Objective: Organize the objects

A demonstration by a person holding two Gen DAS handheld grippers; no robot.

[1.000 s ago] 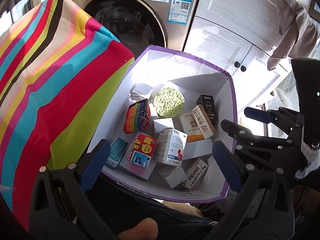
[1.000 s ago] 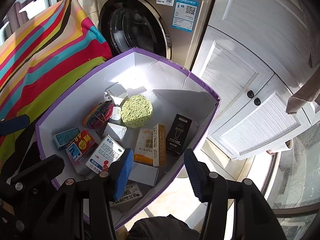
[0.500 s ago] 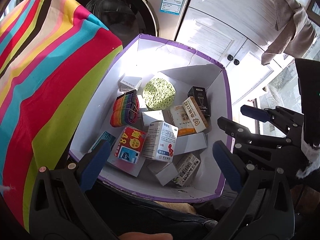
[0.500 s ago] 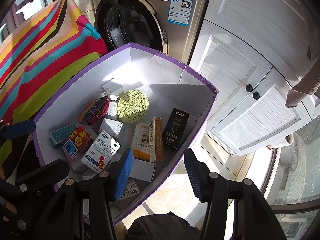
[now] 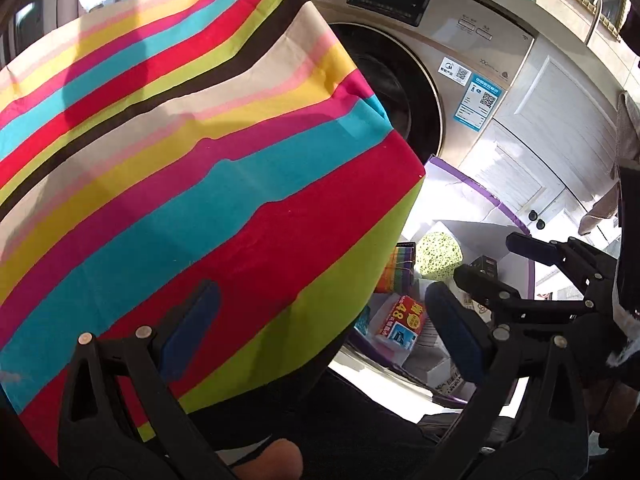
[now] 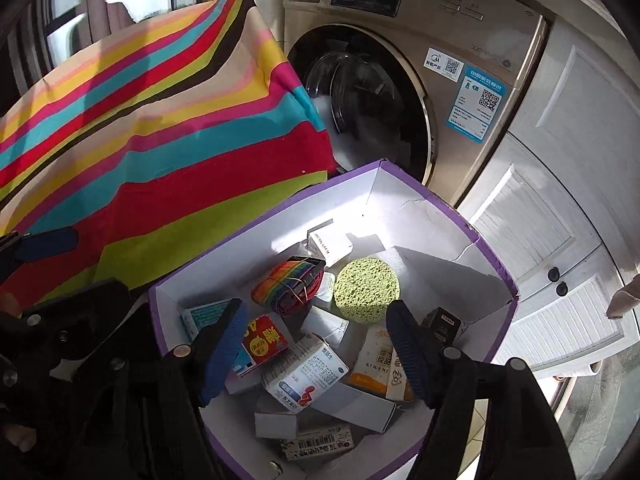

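Behind, a washing machine (image 6: 404, 92); at ten o'clock striped cloth (image 5: 192, 184) blocks the left claw's (image 5: 320, 332) view. Purple-rimmed box (image 6: 496, 264) holds green sponge (image 6: 367, 290), cartons. Both claws apart, empty; right claw (image 6: 316, 350) just opened wider.

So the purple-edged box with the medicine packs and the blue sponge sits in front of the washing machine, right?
Not quite: the sponge is green, not blue, as the right wrist view shows. The rest holds: the purple-edged box holds the medicine packs and sits in front of the washing machine.
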